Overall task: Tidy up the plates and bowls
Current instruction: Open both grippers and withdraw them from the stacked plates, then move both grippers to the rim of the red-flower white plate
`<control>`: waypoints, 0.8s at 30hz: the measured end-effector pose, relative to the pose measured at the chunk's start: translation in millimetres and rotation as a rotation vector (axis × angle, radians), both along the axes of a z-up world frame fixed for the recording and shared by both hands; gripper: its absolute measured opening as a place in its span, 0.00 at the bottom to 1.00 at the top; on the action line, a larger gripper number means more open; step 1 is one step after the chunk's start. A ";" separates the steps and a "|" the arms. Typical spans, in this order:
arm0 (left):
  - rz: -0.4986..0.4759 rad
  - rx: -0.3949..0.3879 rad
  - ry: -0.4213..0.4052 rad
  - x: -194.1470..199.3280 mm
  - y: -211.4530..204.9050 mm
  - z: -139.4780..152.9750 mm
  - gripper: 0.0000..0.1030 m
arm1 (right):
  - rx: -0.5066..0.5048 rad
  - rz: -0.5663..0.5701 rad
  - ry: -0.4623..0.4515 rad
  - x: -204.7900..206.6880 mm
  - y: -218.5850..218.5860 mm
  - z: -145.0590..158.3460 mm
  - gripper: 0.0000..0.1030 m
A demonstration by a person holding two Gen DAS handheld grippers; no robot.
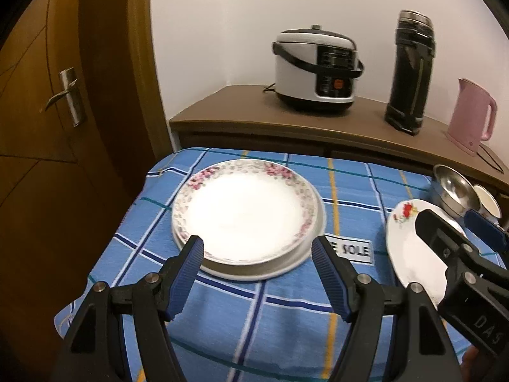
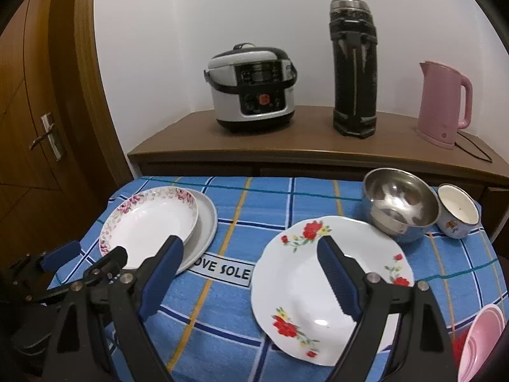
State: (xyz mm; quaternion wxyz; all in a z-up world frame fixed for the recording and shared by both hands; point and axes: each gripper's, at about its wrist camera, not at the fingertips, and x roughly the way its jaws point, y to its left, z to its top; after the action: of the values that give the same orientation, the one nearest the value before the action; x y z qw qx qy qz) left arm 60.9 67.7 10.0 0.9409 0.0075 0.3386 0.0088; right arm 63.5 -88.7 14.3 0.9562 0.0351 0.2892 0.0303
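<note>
— Blue checked tablecloth [image 2: 222,302], wooden sideboard [image 2: 286,156] behind, door [image 1: 47,127] left. Label reads "OVE SOLE" [image 2: 227,270].
— Left gripper [image 1: 257,248] spread before stacked plates [image 1: 245,213]; right gripper [image 2: 251,254] spread over rose plate [image 2: 296,273].

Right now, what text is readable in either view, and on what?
"OVE SOLE": white label on the blue checked tablecloth, first letter hidden by the grey plate; label at.
"DAS": on the right gripper body, seen from the left wrist view.
Rice cooker panel: markings too small to read.
Enamel mug: a picture, no legible words.
</note>
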 end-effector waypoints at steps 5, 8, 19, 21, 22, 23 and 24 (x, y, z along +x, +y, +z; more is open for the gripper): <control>-0.021 0.008 -0.007 -5.7 -13.0 1.9 0.70 | 0.002 -0.019 -0.008 -10.6 -13.3 2.0 0.85; -0.029 0.011 -0.004 -8.3 -19.4 1.2 0.70 | 0.003 -0.029 -0.009 -16.2 -20.9 2.6 0.85; -0.094 0.018 0.006 -17.8 -49.6 -3.7 0.70 | -0.019 -0.074 -0.007 -33.1 -47.5 2.3 0.85; -0.110 0.017 0.010 -19.3 -55.7 -4.7 0.70 | -0.017 -0.086 -0.007 -36.4 -53.5 1.4 0.85; -0.114 0.017 0.011 -19.9 -57.3 -5.0 0.70 | -0.013 -0.090 -0.007 -37.5 -56.1 1.0 0.85; -0.121 0.017 0.013 -20.6 -59.9 -5.5 0.70 | -0.010 -0.098 -0.007 -39.1 -59.7 0.9 0.85; -0.126 0.018 0.014 -21.1 -62.1 -6.0 0.70 | -0.007 -0.105 -0.008 -40.9 -63.4 0.8 0.85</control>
State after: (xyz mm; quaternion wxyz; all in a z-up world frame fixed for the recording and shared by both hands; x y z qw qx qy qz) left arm 39.8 5.6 4.0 0.9370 0.0371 0.3440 -0.0473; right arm 22.6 -152.1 15.1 0.9576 0.0467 0.2834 -0.0211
